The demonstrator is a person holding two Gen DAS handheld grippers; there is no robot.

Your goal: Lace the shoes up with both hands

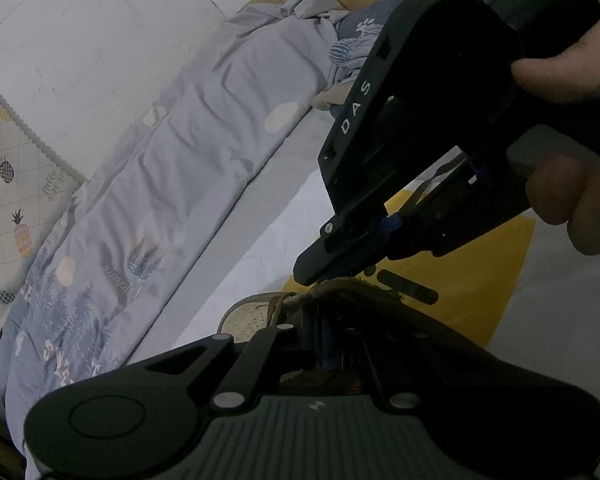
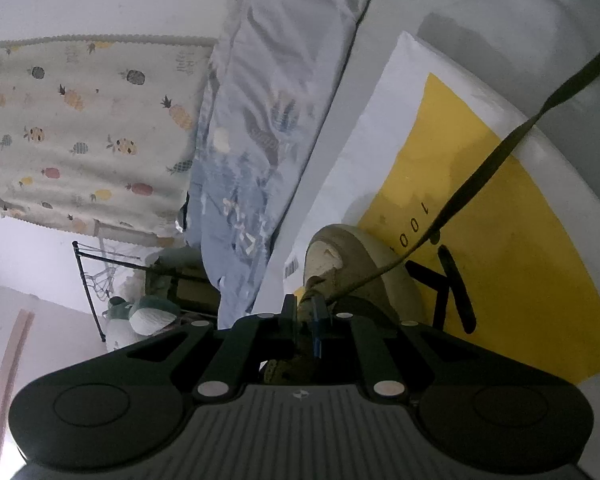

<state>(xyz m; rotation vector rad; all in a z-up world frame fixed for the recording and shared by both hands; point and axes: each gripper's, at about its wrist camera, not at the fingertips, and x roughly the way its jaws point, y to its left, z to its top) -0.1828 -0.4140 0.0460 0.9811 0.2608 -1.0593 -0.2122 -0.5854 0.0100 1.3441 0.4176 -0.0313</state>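
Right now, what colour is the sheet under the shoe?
White with a big yellow panel and black print; clearest in the right wrist view.

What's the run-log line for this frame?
step: lacing | shoe: on yellow sheet | left gripper: shut | right gripper: shut at shoe top | lace: taut

My left tongs [image 1: 328, 344] sit closed and angled down, while my right tongs [image 1: 340, 268], gripped by my right hand [image 1: 580, 140], slant in from above, nearly shut.
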